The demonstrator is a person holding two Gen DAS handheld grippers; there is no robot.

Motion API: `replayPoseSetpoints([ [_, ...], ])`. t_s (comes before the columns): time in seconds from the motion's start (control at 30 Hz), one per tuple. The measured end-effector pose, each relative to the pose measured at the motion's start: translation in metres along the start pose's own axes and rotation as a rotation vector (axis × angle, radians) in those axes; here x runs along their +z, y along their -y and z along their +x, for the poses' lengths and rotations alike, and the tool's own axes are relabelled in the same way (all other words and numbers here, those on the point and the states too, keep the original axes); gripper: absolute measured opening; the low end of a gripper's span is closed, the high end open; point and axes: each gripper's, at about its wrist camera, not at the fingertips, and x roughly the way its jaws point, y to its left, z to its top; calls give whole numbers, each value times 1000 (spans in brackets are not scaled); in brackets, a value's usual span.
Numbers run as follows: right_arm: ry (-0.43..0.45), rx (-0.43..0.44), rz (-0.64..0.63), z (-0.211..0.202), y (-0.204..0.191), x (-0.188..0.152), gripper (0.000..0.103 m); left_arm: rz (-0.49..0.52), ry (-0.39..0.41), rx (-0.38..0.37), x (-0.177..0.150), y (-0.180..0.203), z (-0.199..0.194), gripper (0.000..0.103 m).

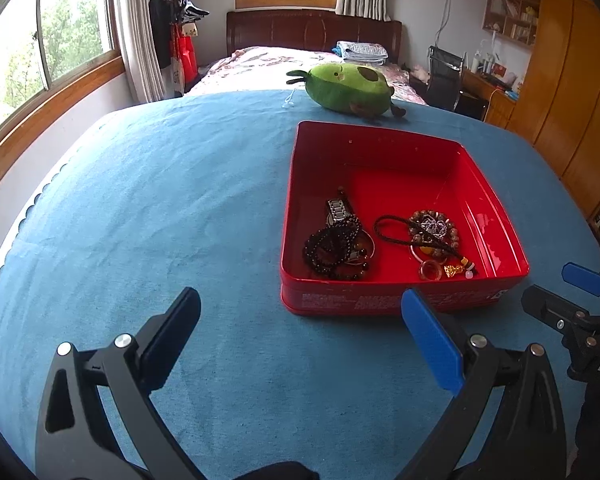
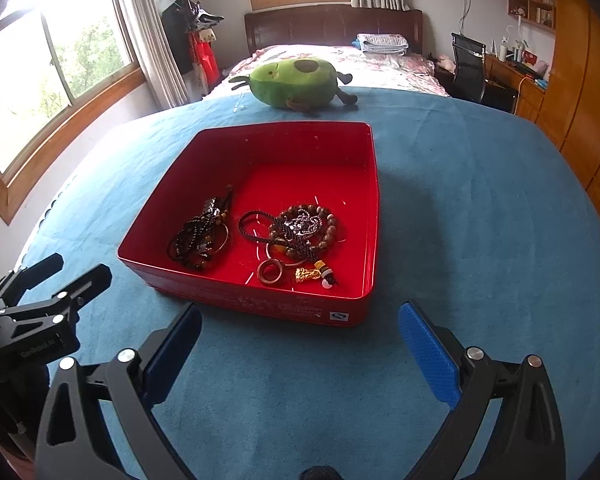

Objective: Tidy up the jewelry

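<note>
In the left wrist view, the left tongs [image 1: 300, 336] hung above the blue tabletop [image 1: 160, 200], with the two fingers wide apart and nothing between them. The red tin [image 1: 380, 148] stood just in front of them, a little to the right. Inside the tin lay the jewelry: a black bead bracelet [image 1: 332, 246] with a metal watch [image 1: 337, 210] on the left side, a brown bead bracelet [image 1: 434, 226] with a black cord [image 1: 392, 230] on the right side, and an amber ring [image 1: 430, 270] beside a small gold charm [image 1: 454, 269] near the front wall. A green plush toy [image 1: 348, 88] lay behind the tin. The right tongs [image 1: 560, 292] showed at the right edge, fingers apart. In the right wrist view, the right tongs [image 2: 300, 344] were also wide apart and empty, above the tabletop [image 2: 480, 200], with the tin [image 2: 260, 144] just ahead of them. The left tongs [image 2: 76, 270] appeared at the left edge, beside the tin, fingers apart.
</note>
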Motion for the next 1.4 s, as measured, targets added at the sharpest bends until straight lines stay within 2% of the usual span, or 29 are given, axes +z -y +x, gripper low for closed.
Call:
replayPoseSetpoints([
  [1.4, -16, -4, -7, 8, 0, -1, 99, 12, -27, -3, 2, 1, 8, 100],
])
